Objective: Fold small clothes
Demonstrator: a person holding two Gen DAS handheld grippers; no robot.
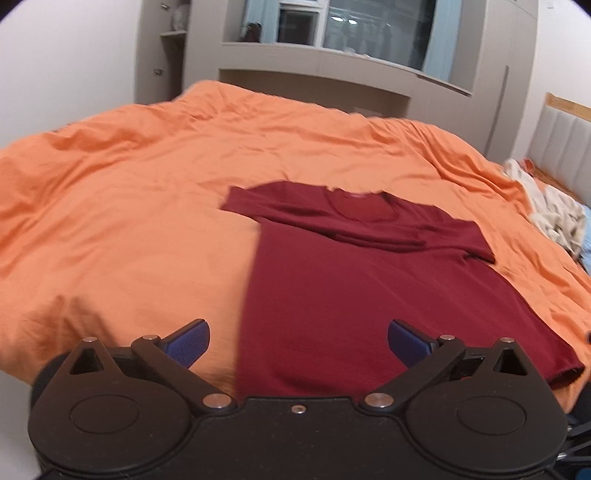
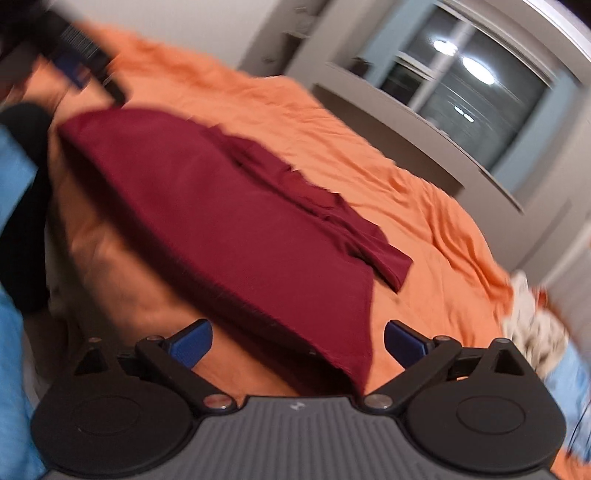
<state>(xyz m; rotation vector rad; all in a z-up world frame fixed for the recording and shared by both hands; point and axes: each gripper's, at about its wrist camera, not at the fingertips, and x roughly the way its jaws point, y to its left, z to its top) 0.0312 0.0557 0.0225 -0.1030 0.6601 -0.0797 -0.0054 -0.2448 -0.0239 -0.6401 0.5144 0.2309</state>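
Observation:
A dark red T-shirt (image 1: 369, 280) lies flat on the orange bedspread (image 1: 129, 206), collar at the far end and hem toward me. Both short sleeves are spread out to the sides. My left gripper (image 1: 298, 343) is open near the hem, and the shirt's left side edge runs between its blue pads (image 1: 188, 343) without touching them. The right wrist view is tilted and blurred. There the T-shirt (image 2: 221, 221) slants across the bedspread (image 2: 424, 258), and its right hem corner lies between the spread fingers of my open right gripper (image 2: 298, 343). Neither gripper holds anything.
A heap of cream clothes (image 1: 554, 218) with a light blue piece lies at the bed's right side, by the padded headboard (image 1: 569, 147). A grey shelf unit and a window (image 1: 369, 29) stand beyond the bed. Blue and black fabric (image 2: 18, 206) fills the left of the right wrist view.

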